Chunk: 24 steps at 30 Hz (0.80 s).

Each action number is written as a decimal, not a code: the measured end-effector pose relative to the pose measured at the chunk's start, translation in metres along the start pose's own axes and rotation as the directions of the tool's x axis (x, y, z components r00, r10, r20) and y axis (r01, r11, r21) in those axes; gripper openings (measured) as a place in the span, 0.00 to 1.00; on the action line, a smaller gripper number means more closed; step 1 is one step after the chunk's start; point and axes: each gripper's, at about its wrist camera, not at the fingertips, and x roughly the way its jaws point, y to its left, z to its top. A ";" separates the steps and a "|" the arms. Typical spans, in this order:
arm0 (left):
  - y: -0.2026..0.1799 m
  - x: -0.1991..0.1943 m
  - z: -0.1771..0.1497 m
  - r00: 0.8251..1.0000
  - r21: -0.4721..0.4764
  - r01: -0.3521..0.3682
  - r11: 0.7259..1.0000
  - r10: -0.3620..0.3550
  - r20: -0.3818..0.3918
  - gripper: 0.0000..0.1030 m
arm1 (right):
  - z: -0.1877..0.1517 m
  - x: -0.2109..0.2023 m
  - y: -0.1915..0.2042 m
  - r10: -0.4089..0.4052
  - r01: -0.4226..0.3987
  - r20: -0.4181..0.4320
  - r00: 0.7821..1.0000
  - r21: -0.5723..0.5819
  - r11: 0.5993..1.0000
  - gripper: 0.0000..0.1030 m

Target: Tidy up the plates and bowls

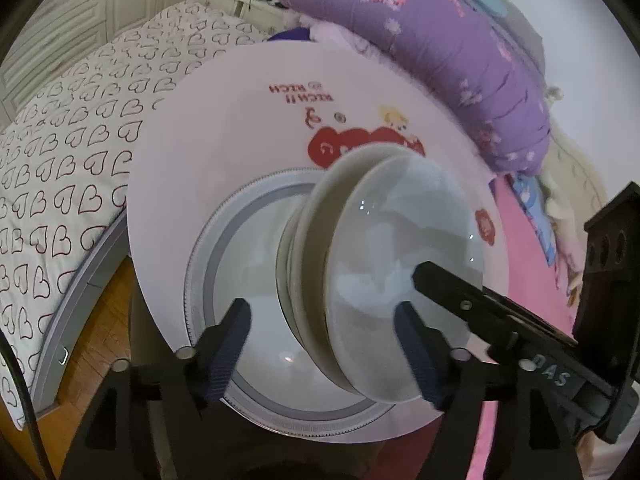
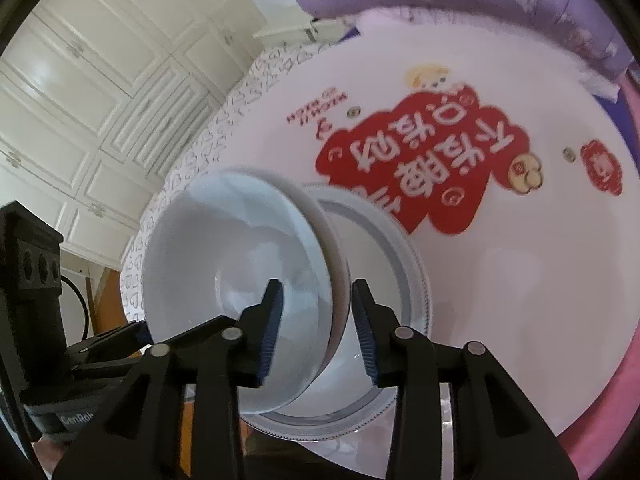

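A stack of white bowls (image 1: pixel 400 248) stands on a white plate with a grey-blue band (image 1: pixel 248 280), which rests on a round white table top with red print (image 1: pixel 240 120). My left gripper (image 1: pixel 324 344) is open, its blue pads on either side of the stack's near wall and clear of it. The right gripper's finger (image 1: pixel 440 280) reaches into the top bowl from the right. In the right wrist view my right gripper (image 2: pixel 318 320) is open; the top bowl (image 2: pixel 240 260) has its rim between the pads with a gap on both sides. The plate (image 2: pixel 396 280) lies beneath.
A bed with a heart-print sheet (image 1: pixel 60 160) lies left of the table, with wood floor (image 1: pixel 104 320) between them. A purple quilt (image 1: pixel 460 60) is heaped behind, and pink cloth (image 1: pixel 532 280) lies to the right. White wardrobe doors (image 2: pixel 80 100) stand beyond.
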 end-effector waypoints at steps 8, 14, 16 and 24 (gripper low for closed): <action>0.006 -0.024 -0.004 0.995 0.000 -0.012 1.000 0.012 0.104 0.99 | 0.008 -0.019 -0.006 -0.019 0.017 0.067 0.998 0.026 1.000 1.00; -0.005 -0.041 -0.017 0.972 0.033 -0.108 0.994 0.099 0.211 0.99 | 0.009 -0.034 -0.002 -0.006 0.003 0.119 0.993 0.021 1.000 1.00; -0.011 -0.049 -0.025 0.962 0.044 -0.138 0.989 0.123 0.244 0.99 | 0.007 -0.044 0.001 0.024 -0.027 0.143 0.989 0.016 1.000 1.00; -0.037 -0.100 -0.084 0.872 0.089 -0.229 0.969 0.163 0.461 0.99 | -0.025 -0.114 0.030 0.029 0.000 0.329 0.944 -0.086 0.996 1.00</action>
